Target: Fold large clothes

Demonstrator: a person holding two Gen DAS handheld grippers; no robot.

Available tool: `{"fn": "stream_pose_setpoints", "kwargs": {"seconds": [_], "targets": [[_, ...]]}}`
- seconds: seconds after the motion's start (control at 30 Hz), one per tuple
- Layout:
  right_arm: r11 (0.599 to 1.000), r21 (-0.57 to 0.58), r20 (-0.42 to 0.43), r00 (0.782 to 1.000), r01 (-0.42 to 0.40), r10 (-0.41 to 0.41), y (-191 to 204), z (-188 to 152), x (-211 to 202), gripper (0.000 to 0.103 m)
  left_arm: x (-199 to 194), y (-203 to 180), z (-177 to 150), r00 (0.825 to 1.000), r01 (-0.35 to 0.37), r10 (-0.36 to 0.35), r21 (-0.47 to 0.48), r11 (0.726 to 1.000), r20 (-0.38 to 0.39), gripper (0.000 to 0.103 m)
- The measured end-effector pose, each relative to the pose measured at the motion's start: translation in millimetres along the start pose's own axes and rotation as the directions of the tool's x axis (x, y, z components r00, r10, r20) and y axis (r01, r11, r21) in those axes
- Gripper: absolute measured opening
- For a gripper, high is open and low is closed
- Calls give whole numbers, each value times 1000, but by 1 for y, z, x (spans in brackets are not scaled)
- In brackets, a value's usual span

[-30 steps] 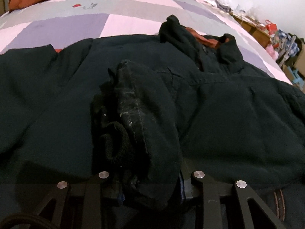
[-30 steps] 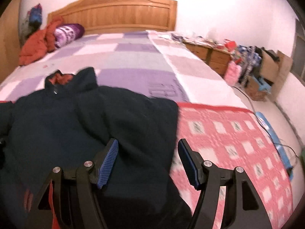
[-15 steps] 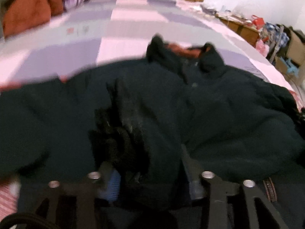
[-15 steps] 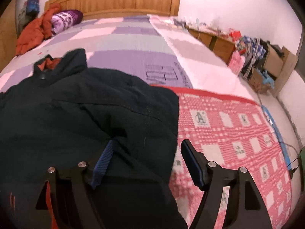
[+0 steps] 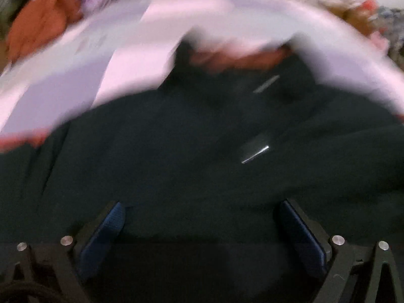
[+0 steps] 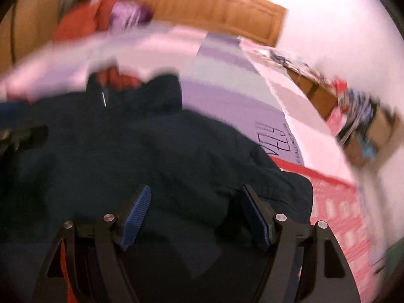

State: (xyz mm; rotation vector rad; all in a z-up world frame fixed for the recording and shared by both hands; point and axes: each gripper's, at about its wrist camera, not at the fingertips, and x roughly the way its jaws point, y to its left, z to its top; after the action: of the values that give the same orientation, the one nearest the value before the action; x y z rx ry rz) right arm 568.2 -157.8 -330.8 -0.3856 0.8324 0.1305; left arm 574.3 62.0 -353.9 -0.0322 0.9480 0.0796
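Note:
A large dark jacket (image 5: pixel 202 139) lies spread on the bed, its collar with orange lining (image 5: pixel 240 58) at the far end and a silver zipper pull (image 5: pixel 255 154) near the middle. My left gripper (image 5: pixel 200 205) hovers over the jacket's body. Its jaws are opening wide, and nothing is pinched between the blue pads (image 5: pixel 108 224). In the right wrist view the jacket (image 6: pixel 126 151) fills the lower left, with the collar (image 6: pixel 118 78) beyond. My right gripper (image 6: pixel 196 189) stands open over the jacket's right part, its pads apart from the cloth. Both views are motion-blurred.
The bed has a pink and purple checked spread (image 6: pixel 227 75) and a wooden headboard (image 6: pixel 202 2). An orange garment (image 6: pixel 80 22) and a purple pillow (image 6: pixel 131 12) lie at its head. A red patterned blanket (image 6: pixel 335 202) lies to the right, and cluttered cabinets (image 6: pixel 315 88) stand beyond.
My left gripper has let go of the bunched sleeve and spread its jaws wide; the sleeve is no longer between them. Both views have shifted and blurred, and the right view has rolled.

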Motion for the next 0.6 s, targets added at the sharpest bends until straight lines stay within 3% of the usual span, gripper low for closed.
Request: {"fn": "stream_pose_setpoints", "kwargs": {"seconds": [0.03,0.1,0.23,0.33,0.43,0.5,0.53,0.57,0.6], "targets": [[999,36,1,1000,-17,17,-12,-3,3,75,-2,13,-3,999,40,-40,-19,999,32,98],[993,114,-18,1000,-7,9,-40,-13,6,73,-7,18,-5,998,-38,35,43,998,50,98],[987,162,10,1000,-8,6,-55,-31,0,69,-7,34,-9,999,-10,9,21,1000,52,98],[974,225,16,999,-40,37,-63,-41,0,66,-4,29,-18,997,-41,38,39,998,72,98],[970,243,43,999,-28,18,-66,-33,-16,61,-3,26,-20,996,-38,35,34,999,77,98],[952,304,109,992,22,-58,-77,-30,-35,61,-2,27,-20,996,-28,25,31,999,83,98],[945,314,91,988,92,-126,-81,-30,-34,61,-1,27,-19,996,-28,26,31,999,86,98],[941,316,15,991,119,-131,-86,-32,-18,61,-1,26,-20,996,-30,27,31,999,91,98],[943,322,-81,995,80,-57,-91,-39,8,62,-1,25,-20,995,-31,28,32,999,95,98]]}}
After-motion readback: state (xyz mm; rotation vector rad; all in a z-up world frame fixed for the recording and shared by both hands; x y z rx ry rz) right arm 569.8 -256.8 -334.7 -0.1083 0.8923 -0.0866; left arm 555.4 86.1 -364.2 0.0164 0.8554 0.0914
